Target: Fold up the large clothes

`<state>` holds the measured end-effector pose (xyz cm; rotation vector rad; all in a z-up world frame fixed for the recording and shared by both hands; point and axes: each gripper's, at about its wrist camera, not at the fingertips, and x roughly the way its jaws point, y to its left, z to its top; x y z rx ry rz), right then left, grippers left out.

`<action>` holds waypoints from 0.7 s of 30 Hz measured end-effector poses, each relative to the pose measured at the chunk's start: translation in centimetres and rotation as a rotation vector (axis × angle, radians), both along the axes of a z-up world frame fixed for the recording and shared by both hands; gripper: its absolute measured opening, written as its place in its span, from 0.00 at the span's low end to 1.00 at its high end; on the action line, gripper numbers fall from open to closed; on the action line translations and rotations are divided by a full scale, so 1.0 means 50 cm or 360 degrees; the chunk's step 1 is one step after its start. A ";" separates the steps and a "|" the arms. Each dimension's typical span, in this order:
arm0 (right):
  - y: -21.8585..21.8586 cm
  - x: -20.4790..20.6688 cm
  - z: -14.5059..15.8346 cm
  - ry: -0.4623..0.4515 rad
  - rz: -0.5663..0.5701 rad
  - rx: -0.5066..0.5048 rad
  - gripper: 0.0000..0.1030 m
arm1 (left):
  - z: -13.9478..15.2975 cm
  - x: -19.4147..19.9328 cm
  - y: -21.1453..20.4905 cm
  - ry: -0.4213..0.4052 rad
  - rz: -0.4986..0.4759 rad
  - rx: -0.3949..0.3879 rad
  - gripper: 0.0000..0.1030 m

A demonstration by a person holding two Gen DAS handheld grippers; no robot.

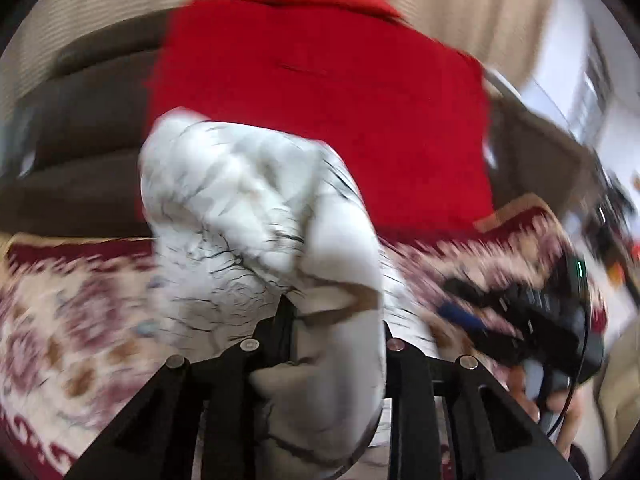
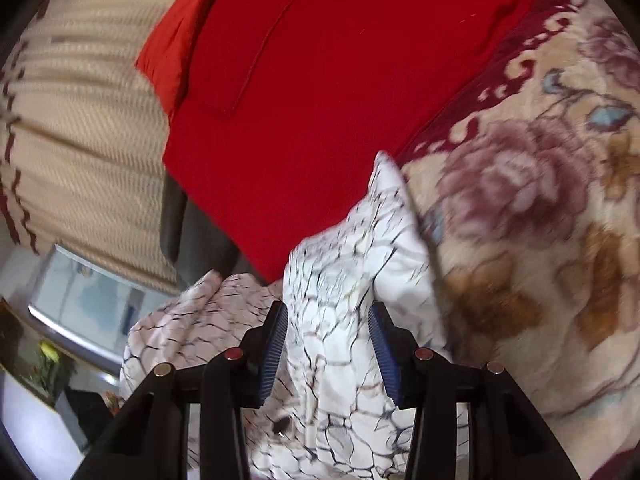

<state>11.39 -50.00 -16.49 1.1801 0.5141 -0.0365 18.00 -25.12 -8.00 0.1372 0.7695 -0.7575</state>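
Both tongs (image 1: 336, 316) (image 2: 328, 344) clamp the white garment (image 2: 340, 280).

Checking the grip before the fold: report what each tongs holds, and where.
Both hold the white patterned cloth: left tongs on a bunched fold, right tongs on another bunched part.

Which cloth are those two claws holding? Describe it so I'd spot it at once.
Start at the big floral blanket with the plain red garment lying on it. In front of the red one, bunched up, is the white cloth. Only it has thin dark crackle lines, like marble.
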 end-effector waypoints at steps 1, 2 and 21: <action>-0.012 -0.005 -0.002 -0.0012 -0.0019 0.0022 0.45 | -0.022 -0.017 -0.038 0.0016 -0.0071 0.0042 0.23; -0.026 -0.010 -0.003 -0.0023 -0.0035 0.0044 0.45 | -0.050 -0.031 -0.071 0.0034 -0.0130 0.0100 0.22; -0.034 0.032 -0.002 -0.0047 0.0118 0.0125 0.63 | 0.020 -0.034 0.102 0.0112 -0.0393 -0.0293 0.75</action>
